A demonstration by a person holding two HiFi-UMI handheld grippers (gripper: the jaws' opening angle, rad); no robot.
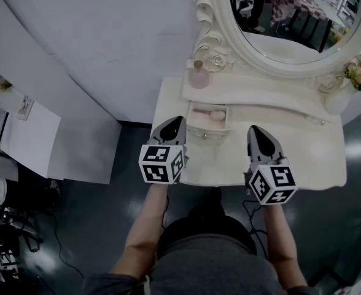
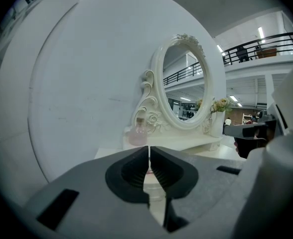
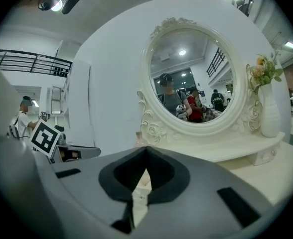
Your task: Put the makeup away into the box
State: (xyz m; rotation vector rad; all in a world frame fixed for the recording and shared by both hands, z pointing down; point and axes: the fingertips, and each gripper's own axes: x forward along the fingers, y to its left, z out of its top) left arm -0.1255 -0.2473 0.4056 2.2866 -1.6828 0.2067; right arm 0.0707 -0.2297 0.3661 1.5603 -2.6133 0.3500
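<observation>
Left gripper (image 1: 177, 121), right gripper (image 1: 255, 131): jaws closed, empty. Ahead on vanity (image 1: 303, 158): open drawer (image 1: 206, 132), pink bottle (image 1: 199, 77), oval mirror (image 1: 291, 17).

Big oval mirror (image 1: 291, 17) with a curly white frame up at 1 o'clock, sitting at the back of a white counter (image 1: 303, 155). White vase (image 3: 269, 114) of flowers right at the mirror's 3 o'clock side. Dark shiny floor (image 1: 100, 220) underneath, and a white cabinet (image 1: 27, 137) off at 9 o'clock.
</observation>
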